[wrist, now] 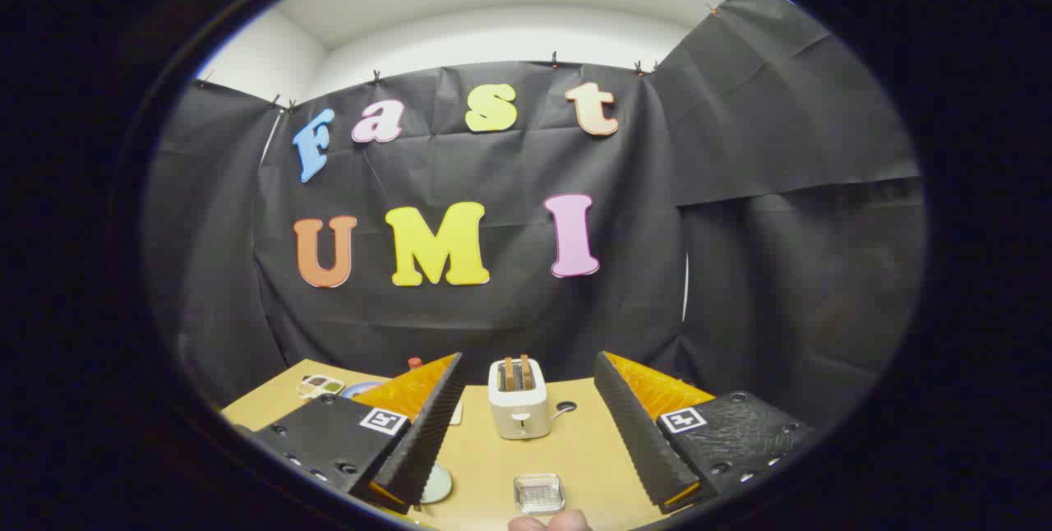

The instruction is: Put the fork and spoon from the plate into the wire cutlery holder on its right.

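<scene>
While the gripper gapes empty over the tan wooden table, I expect thin, slippery metal cutlery; I'd pinch mid-handle.

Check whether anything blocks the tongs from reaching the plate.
Nothing visible does. The tongs are open; the plate lies beside one finger, partly hidden by it, the wire holder between the fingers. The toaster stands beyond both.

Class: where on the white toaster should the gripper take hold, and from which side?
Probably its two flat side walls, coming from the front. The toaster stands upright, with its narrow lever face turned toward the open gripper, just beyond the fingers.
</scene>
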A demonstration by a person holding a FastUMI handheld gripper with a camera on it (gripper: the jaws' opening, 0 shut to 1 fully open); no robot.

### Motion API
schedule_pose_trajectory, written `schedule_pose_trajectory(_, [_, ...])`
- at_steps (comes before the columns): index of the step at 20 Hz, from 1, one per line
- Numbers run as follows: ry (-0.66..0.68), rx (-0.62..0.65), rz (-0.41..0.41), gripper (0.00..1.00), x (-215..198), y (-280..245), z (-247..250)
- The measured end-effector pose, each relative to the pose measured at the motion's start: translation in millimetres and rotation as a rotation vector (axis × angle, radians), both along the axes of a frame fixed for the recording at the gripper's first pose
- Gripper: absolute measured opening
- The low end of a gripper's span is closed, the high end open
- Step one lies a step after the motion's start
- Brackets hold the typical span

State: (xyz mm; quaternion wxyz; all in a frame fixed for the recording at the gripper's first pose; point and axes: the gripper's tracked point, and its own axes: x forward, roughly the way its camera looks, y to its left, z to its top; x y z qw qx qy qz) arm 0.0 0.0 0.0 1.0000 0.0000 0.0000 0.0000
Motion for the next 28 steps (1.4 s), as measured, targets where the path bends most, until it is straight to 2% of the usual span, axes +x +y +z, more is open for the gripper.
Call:
schedule_pose_trajectory(16, [0.002, -0.033, 0.061, 0.96, 7.8, 33.3, 2.4])
schedule_pose_trajectory(23, [0.057, -0.057, 0.066, 0.96, 9.6, 44.9, -16.9])
schedule_pose_trajectory(28, [0.138, -0.074, 0.110, 0.96, 14.3, 75.5, -50.7])
